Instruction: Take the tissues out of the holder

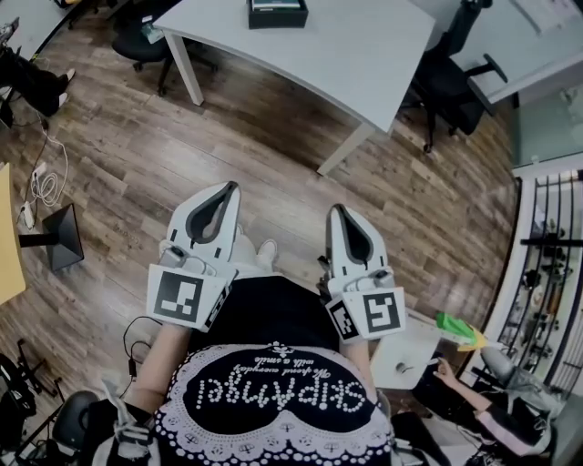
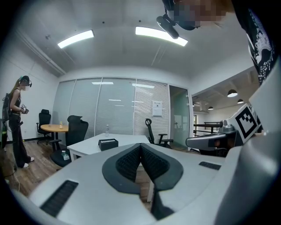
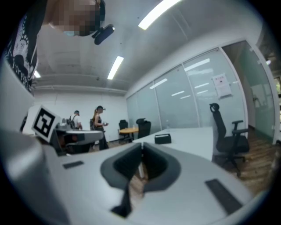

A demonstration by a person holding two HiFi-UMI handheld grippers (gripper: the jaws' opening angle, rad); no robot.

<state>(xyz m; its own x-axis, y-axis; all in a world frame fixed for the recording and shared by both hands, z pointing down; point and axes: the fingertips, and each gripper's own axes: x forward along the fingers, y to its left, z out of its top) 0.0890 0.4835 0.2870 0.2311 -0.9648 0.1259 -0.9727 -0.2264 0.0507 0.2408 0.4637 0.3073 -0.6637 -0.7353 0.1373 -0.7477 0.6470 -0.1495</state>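
The black tissue holder [image 1: 278,11] stands on the white table [image 1: 364,55] at the far side of the room, well away from both grippers. It is also in the left gripper view as a small dark box [image 2: 108,143], and in the right gripper view the holder [image 3: 163,139] is on the tabletop. No tissue can be made out from here. My left gripper [image 1: 228,191] and right gripper [image 1: 337,212] are held side by side in front of my torso, over the wooden floor. Both are shut with nothing between the pads. The left gripper's tips [image 2: 140,147] and the right gripper's tips [image 3: 142,157] point toward the table.
Black office chairs [image 1: 455,82] stand round the white table. A person [image 2: 16,123] stands at the left, by a round wooden table [image 2: 55,128]. Two more people [image 3: 97,123] stand farther off. Cables [image 1: 46,177] and a monitor base [image 1: 62,238] lie on the floor at left, a railing [image 1: 547,264] at right.
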